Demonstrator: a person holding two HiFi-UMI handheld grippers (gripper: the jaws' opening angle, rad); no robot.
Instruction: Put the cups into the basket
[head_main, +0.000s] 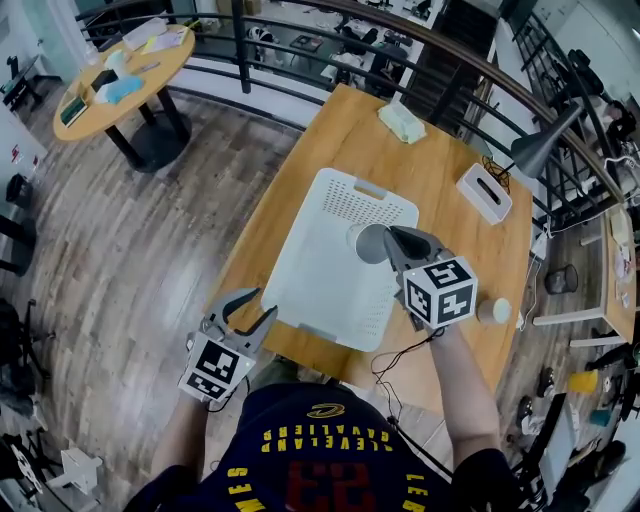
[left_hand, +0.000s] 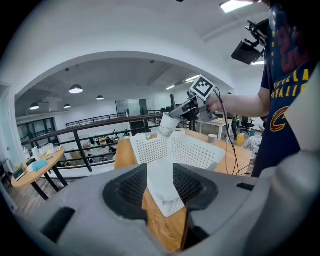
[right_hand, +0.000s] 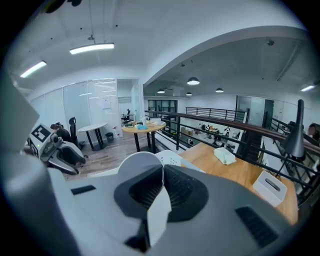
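A white perforated basket (head_main: 325, 265) lies on the wooden table (head_main: 440, 170). Above its right half my right gripper (head_main: 392, 238) is shut on the rim wall of a white paper cup (head_main: 368, 243), which lies on its side with the mouth facing left. In the right gripper view the cup (right_hand: 134, 165) curves out to the left of the closed jaws (right_hand: 160, 192). A second cup (head_main: 493, 311) stands on the table to the right of that hand. My left gripper (head_main: 250, 305) is open and holds nothing, off the table's near-left edge; in its own view the basket (left_hand: 192, 152) shows beyond the jaws (left_hand: 160, 182).
A white tissue box (head_main: 484, 192), a folded pale cloth (head_main: 402, 122) and a grey desk lamp (head_main: 545, 148) occupy the table's far and right side. A black railing (head_main: 300, 30) runs behind it. A round table (head_main: 120, 85) stands at far left on the wood floor.
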